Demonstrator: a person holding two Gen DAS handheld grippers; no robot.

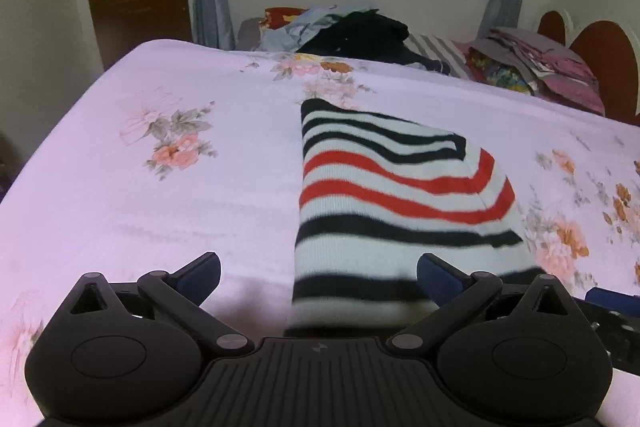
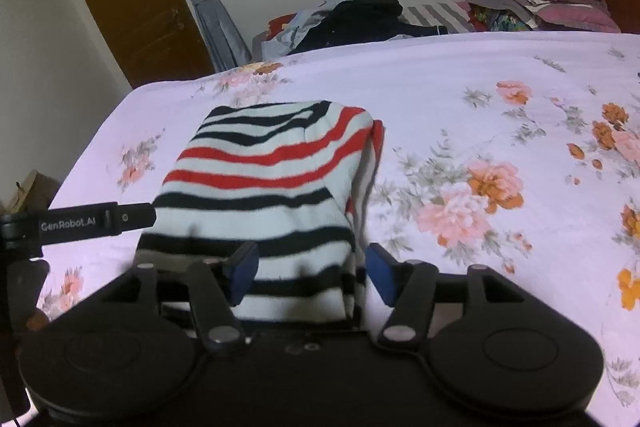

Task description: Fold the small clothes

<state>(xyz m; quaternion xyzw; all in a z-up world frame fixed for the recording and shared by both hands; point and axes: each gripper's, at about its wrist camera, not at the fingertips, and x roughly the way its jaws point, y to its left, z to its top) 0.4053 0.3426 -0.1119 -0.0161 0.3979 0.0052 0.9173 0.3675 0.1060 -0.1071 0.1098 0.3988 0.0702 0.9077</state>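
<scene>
On the bed (image 1: 160, 187), seen from the left wrist, the striped top (image 1: 384, 195) lies folded; the left gripper (image 1: 318, 277) gapes, empty. From the right wrist, the right gripper (image 2: 310, 273) straddles its near edge, pads not pressing. This piece looks done; unfolded clothes (image 2: 344, 19) wait behind.

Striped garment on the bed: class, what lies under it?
The striped garment lies folded on the floral bedsheet. Along its right edge lower folded layers show; anything between them, and the sheet beneath, is covered.
</scene>
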